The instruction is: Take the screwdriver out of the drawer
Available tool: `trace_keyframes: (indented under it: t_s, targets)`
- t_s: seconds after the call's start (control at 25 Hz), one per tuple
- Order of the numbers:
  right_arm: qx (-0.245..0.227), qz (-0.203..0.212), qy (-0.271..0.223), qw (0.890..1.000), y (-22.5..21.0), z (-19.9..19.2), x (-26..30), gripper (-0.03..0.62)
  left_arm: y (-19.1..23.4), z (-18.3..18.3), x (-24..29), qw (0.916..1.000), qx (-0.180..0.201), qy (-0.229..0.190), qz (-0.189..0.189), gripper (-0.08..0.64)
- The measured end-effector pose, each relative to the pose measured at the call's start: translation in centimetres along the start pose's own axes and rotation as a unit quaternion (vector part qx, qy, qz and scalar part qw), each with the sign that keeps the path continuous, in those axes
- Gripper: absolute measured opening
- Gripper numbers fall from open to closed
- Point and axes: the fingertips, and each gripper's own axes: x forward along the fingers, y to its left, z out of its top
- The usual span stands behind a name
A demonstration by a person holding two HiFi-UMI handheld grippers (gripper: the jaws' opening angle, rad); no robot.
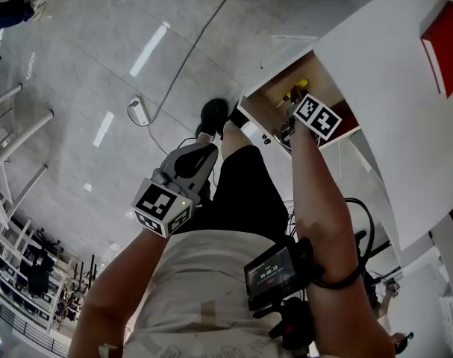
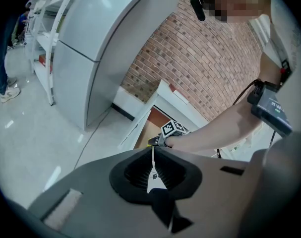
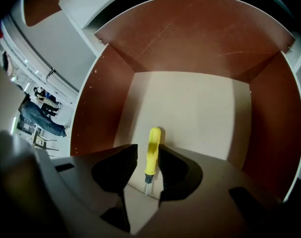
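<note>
A screwdriver (image 3: 151, 155) with a yellow handle lies on the pale floor of the open drawer (image 3: 190, 103), its short metal tip pointing toward me. My right gripper (image 3: 148, 148) reaches steeply down into the drawer and is open. The handle lies between its jaws, close to the right pad, with a gap on the left side. In the head view the drawer (image 1: 257, 131) stands pulled out from under the white desk, with my right gripper (image 1: 292, 110) inside and a bit of yellow screwdriver (image 1: 297, 90) showing. My left gripper (image 1: 206, 155) hangs shut and empty over the floor, jaws (image 2: 152, 150) meeting at a thin slit.
The drawer has red-brown side walls (image 3: 98, 103). A white desk top (image 1: 383, 88) carries a red box (image 1: 444, 47). A cable (image 1: 189, 58) and a power strip (image 1: 139, 110) lie on the grey floor. A brick wall (image 2: 205, 58) and a white cabinet (image 2: 100, 43) stand beyond.
</note>
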Motion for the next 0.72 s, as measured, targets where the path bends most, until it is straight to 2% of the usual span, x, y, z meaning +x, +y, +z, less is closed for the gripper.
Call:
trace_keyframes:
  t_s: [0.24, 0.48, 0.6, 0.72]
  targets:
    - [0.009, -0.011, 0.003, 1.0, 0.0, 0.2, 1.1, 0.12, 0.6, -0.3, -0.2, 0.9998, -0.013, -0.006, 0.011, 0.015]
    - [0.016, -0.043, 0.006, 0.999, -0.3, 0.1, 2.2, 0.12, 1.2, -0.7, -0.5, 0.9995, -0.023, -0.008, 0.023, 0.015]
    - [0.018, -0.071, 0.01, 0.997, -1.0, 0.2, 2.4, 0.067, 1.2, -1.0, -0.5, 0.9993, -0.027, -0.009, 0.026, 0.015]
    - [0.018, -0.076, 0.008, 0.997, -1.1, 0.1, 2.3, 0.064, 1.2, -1.1, -0.6, 0.9991, -0.029, -0.009, 0.028, 0.015]
